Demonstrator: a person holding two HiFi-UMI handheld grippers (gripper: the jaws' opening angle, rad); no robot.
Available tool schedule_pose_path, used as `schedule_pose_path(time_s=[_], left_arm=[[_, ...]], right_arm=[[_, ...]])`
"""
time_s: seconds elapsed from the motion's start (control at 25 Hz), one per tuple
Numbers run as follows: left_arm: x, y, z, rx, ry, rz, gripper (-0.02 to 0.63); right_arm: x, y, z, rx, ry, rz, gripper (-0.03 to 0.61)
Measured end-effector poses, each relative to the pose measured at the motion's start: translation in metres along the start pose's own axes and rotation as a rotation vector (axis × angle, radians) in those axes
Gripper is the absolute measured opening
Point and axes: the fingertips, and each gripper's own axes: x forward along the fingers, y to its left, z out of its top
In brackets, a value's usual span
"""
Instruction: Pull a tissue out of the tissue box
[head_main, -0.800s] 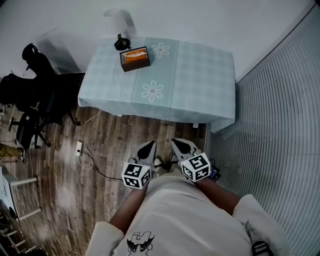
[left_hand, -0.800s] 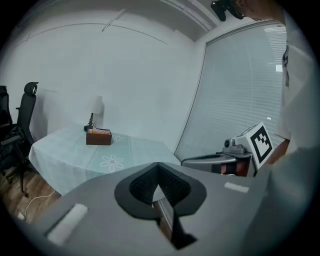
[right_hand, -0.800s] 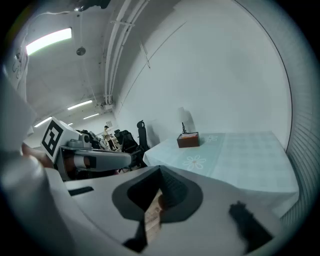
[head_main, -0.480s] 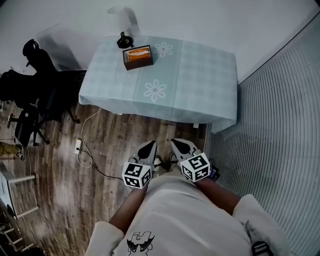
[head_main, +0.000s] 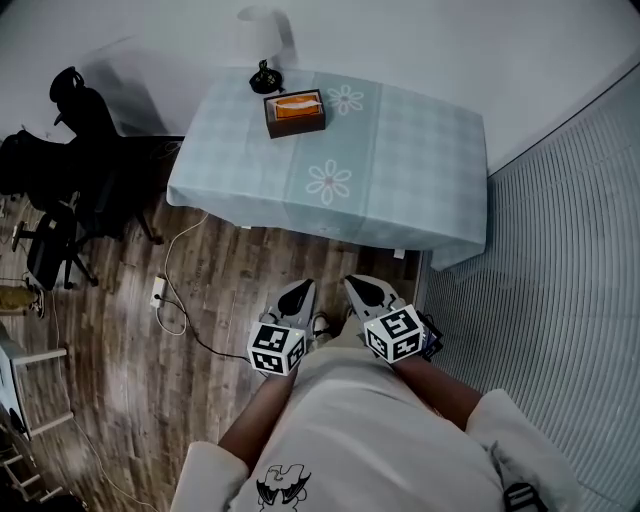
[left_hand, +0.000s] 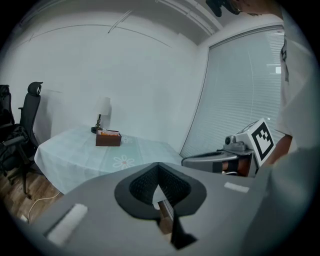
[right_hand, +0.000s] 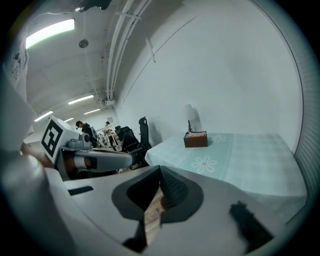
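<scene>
Your view has swung a little. The tissue box (head_main: 295, 112) has drifted rightward in the upper frame, but it's still far off on the table (head_main: 420, 190), so I'd judge the reach hasn't begun. Your left tongs (head_main: 296, 292) and right tongs (head_main: 361, 289) sit closed and empty at lower centre. The box is dark, rectangular and orange-topped, on pale checked cloth with daisies.

The left gripper (head_main: 296, 294) sits at 9 o'clock of the right gripper (head_main: 360, 288). They are close together, both pointing toward 12 o'clock and tipped slightly downward, each with its jaws closed together. The left forearm (head_main: 258, 415) and right forearm (head_main: 447, 390) trail back toward 6 o'clock.
</scene>
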Motion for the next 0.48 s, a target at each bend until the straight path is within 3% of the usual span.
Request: schedule_pose_path(time_s=[0.24,0.48], left_arm=[[0.003,0.025,0.005,-0.035,0.003,-0.005,0.006],[0.038,0.048,0.02,-0.055,0.013,-0.006,0.006]], right_arm=[[0.025,-0.005,0.013,0.014,0.009,-0.036,0.012],[0.055,-0.04,0.028,0.032,0.019,-0.05,0.012]])
